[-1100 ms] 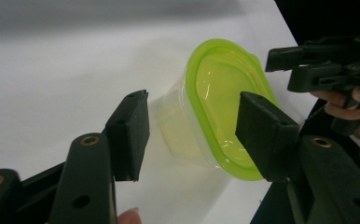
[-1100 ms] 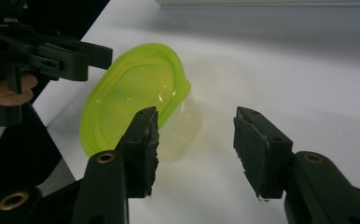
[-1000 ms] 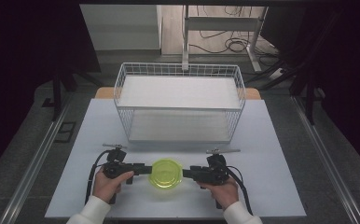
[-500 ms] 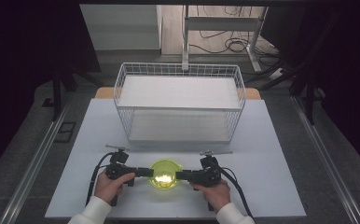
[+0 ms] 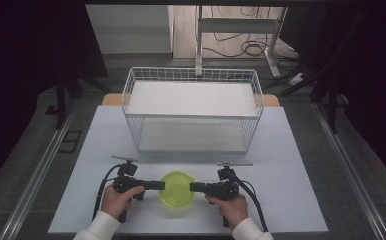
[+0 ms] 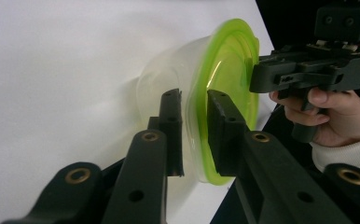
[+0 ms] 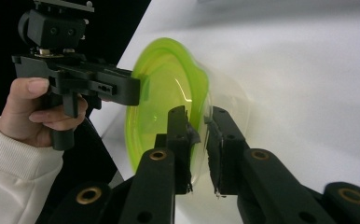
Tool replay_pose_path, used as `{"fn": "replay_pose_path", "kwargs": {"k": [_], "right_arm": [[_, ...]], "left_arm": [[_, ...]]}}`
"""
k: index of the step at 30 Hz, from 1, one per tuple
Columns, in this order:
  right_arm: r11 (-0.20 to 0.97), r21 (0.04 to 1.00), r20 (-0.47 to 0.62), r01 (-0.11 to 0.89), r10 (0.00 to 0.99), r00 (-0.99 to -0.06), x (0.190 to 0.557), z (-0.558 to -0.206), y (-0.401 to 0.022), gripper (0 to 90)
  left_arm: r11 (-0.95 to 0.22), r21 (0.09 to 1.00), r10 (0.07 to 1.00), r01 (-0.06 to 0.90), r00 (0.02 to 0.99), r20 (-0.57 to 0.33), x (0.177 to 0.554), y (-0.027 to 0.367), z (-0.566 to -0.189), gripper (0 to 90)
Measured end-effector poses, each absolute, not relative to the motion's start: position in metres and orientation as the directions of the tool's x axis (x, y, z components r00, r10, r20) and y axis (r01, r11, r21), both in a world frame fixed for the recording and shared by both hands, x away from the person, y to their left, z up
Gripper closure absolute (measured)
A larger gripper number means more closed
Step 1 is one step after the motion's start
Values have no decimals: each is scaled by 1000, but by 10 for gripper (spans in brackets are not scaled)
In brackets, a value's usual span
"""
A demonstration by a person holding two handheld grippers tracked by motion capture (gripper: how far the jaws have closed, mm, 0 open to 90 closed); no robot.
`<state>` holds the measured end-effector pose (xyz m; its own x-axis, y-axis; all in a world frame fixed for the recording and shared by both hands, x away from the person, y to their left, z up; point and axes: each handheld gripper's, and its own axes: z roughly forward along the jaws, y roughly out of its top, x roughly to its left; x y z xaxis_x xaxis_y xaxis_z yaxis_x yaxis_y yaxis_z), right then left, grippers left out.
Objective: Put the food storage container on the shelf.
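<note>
green-lidded tub (image 5: 177, 189) between both claws

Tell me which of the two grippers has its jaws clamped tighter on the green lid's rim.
The right gripper: its jaws pinch the green lid with barely a gap, having just closed. The left gripper shows a wider gap around the rim.

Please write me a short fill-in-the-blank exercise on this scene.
1. Both tools grip the rim of a clear container with a ____ lid.
2. The left tool and the right tool hold it from ____ sides.
3. Behind the container stands a white wire ____, with nothing in it.
4. Each sleeve of the person is ____.

Missing words: green; opposite; basket; white
</note>
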<state>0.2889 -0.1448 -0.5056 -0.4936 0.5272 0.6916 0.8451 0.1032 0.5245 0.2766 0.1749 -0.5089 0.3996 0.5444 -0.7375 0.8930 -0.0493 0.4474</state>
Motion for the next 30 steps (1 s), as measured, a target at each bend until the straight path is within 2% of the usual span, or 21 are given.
{"fn": "replay_pose_path", "kwargs": {"k": [2, 19, 30], "right_arm": [[103, 528, 690, 843, 526, -497, 288, -504, -146, 810], [114, 615, 634, 780, 517, -575, 285, -483, -152, 812], [105, 681, 588, 725, 511, -627, 286, -458, -159, 812]], "left_arm": [[-52, 460, 551, 886, 410, -727, 275, 175, -506, 803], [-35, 535, 553, 844, 462, -693, 266, 168, -486, 806], [-26, 597, 564, 802, 505, -653, 269, 160, -459, 809]]}}
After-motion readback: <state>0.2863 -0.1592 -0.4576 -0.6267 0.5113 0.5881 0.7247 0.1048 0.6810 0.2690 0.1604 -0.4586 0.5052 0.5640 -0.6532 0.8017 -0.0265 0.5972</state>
